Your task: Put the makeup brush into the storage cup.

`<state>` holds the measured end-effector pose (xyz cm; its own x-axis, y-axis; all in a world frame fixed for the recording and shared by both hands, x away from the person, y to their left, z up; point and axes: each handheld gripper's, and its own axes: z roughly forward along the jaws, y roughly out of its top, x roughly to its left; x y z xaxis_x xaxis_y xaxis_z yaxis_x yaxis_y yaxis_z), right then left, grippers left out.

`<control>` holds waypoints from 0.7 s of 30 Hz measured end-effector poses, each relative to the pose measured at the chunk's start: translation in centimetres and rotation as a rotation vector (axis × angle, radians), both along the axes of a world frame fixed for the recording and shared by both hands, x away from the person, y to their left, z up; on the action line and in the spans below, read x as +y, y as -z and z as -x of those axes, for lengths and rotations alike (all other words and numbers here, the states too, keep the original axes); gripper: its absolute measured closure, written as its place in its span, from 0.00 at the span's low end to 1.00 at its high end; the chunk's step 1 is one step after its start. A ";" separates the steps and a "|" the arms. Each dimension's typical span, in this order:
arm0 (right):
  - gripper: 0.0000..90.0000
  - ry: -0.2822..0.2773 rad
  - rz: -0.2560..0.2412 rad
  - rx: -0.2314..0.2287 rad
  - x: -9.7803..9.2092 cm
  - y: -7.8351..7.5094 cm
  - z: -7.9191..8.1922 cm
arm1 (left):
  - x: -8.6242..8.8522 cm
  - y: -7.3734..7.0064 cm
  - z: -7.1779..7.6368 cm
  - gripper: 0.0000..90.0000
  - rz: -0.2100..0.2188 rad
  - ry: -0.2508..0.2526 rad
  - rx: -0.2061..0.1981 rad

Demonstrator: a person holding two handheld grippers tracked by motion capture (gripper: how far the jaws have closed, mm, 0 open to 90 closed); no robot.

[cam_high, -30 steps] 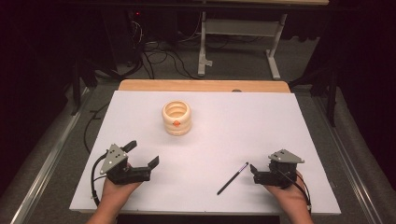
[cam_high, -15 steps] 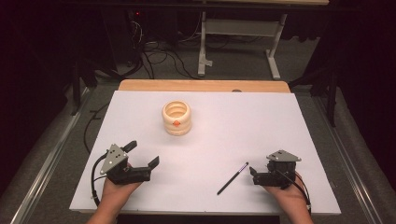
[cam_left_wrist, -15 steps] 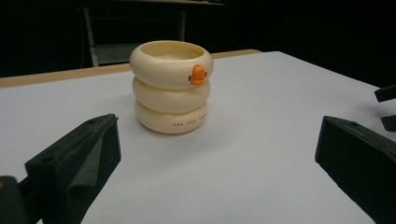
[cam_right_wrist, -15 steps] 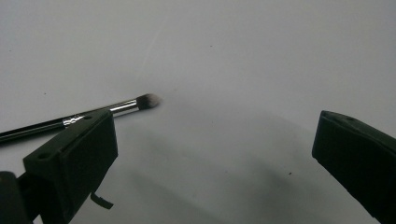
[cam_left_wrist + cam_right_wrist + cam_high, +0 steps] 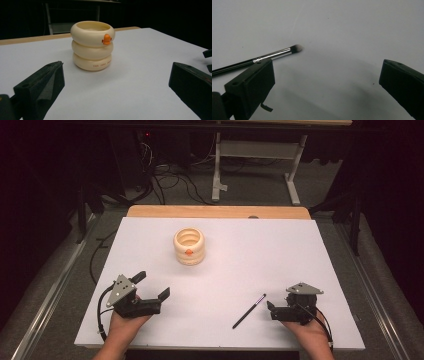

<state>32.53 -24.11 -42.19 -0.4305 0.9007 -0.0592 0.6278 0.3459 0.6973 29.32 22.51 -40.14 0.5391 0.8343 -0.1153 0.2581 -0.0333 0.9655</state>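
Note:
A cream cup (image 5: 189, 246) shaped like three stacked rings, with a small orange mark on its front, stands upright on the white tabletop (image 5: 250, 255) left of centre. In the left gripper view the cup (image 5: 92, 46) stands ahead of the jaws, well apart from them. My left gripper (image 5: 151, 285) is open near the front left with nothing in it, its jaws (image 5: 115, 82) spread wide. A thin black makeup brush (image 5: 249, 311) with a silver ferrule lies flat at the front right. My right gripper (image 5: 274, 302) is open just right of it. The brush (image 5: 262, 58) lies beside the left jaw, outside the gap.
A wooden strip (image 5: 215, 211) borders the table's far edge. Beyond it the dark floor holds cables (image 5: 165, 180) and a white metal stand (image 5: 260, 155). A metal rail (image 5: 45, 305) runs along the left side.
My right gripper has edged slightly toward the near edge of the table. The left gripper, cup and brush have stayed put.

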 end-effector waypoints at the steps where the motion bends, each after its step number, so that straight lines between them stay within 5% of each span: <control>1: 0.02 -0.001 -0.002 0.009 0.0 0.0 0.0 | 0.0 0.0 0.0 0.01 0.003 -0.001 0.001; 8: 0.02 -0.004 0.004 0.082 0.7 0.0 0.0 | -0.1 0.0 -0.1 0.01 0.002 0.008 0.004; 21: 0.01 -0.043 0.091 0.171 2.5 -1.0 0.3 | -0.1 0.0 -0.1 0.01 0.005 0.010 -0.004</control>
